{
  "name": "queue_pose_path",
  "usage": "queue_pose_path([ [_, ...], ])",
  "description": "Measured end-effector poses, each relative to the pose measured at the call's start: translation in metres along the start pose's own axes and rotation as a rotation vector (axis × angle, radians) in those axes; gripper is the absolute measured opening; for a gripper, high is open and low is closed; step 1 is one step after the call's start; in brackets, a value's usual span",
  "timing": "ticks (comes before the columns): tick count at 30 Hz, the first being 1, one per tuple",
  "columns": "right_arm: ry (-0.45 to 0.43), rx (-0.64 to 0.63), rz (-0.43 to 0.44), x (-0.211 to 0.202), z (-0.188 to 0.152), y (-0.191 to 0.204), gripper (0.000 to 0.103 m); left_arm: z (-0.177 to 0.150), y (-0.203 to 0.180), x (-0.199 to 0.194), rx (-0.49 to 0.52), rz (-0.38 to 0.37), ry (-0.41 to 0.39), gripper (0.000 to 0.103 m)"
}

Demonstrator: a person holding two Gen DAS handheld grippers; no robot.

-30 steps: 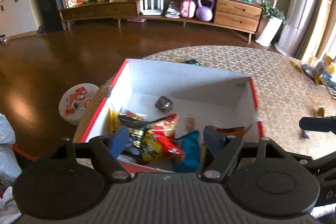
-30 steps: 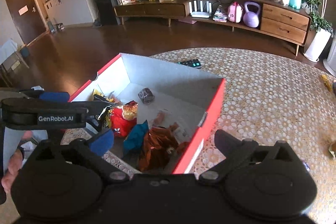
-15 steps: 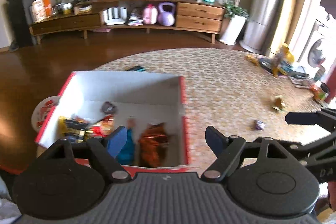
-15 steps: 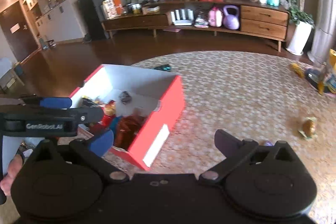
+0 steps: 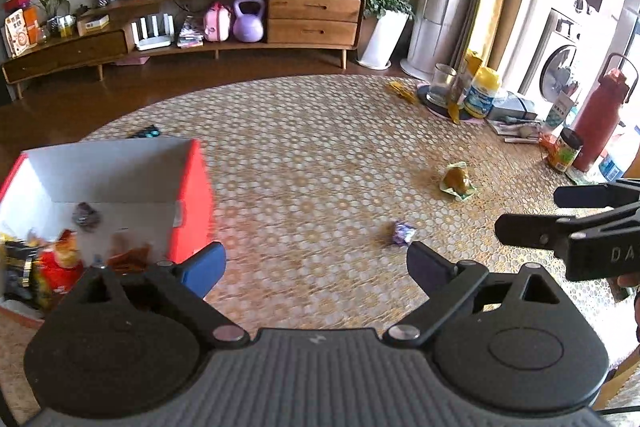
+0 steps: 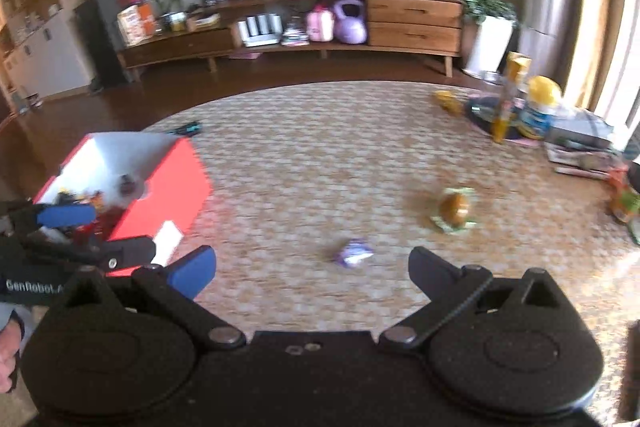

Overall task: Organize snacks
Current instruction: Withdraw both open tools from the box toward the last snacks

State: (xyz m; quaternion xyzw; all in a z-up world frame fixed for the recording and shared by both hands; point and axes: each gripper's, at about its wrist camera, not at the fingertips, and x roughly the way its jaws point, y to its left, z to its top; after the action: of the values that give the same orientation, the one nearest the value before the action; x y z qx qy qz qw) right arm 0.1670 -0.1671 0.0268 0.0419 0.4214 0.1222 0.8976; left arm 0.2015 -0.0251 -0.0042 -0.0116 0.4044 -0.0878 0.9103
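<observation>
In the left wrist view, the left hand-held gripper [image 5: 316, 265] stood wide with nothing between its fingers; its jaws had just been opening. It hung over the patterned bench [image 5: 320, 155]. Just ahead of its right finger lay a small purple-wrapped candy [image 5: 403, 233] on the bench, and farther ahead and to the right sat a brown snack on a green wrapper [image 5: 458, 179], well apart from the candy. To the left of the left finger stood the red box [image 5: 192, 195], white inside, with a pile of snack packets [image 5: 56, 263] in its near corner and one dark wrapped piece [image 5: 85, 215] lying alone against the back wall. The right hand-held gripper [image 5: 560, 215] reached in from the right edge, its two dark fingers apart. Bottles and jars [image 5: 480, 95] were clustered at the far right of the bench.

In the right wrist view, which was blurred, the right hand-held gripper [image 6: 312, 269] also stood wide and empty. The purple-wrapped candy [image 6: 354, 253] lay just ahead, between its fingers' lines but not touched. The brown snack on a green wrapper [image 6: 454, 209] lay beyond the right finger. The red box [image 6: 160, 187] sat ahead to the left, and the left hand-held gripper [image 6: 96, 233] showed at the left edge in front of it, with a hand [image 6: 9, 355] below.
</observation>
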Motion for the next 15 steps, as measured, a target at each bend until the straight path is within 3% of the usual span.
queue_pose_path([
  [15, 0.056, 0.088, -0.103, 0.069, 0.016, -0.110, 0.103, 0.016, -0.061, 0.103, 0.018, 0.015, 0.100, 0.098],
])
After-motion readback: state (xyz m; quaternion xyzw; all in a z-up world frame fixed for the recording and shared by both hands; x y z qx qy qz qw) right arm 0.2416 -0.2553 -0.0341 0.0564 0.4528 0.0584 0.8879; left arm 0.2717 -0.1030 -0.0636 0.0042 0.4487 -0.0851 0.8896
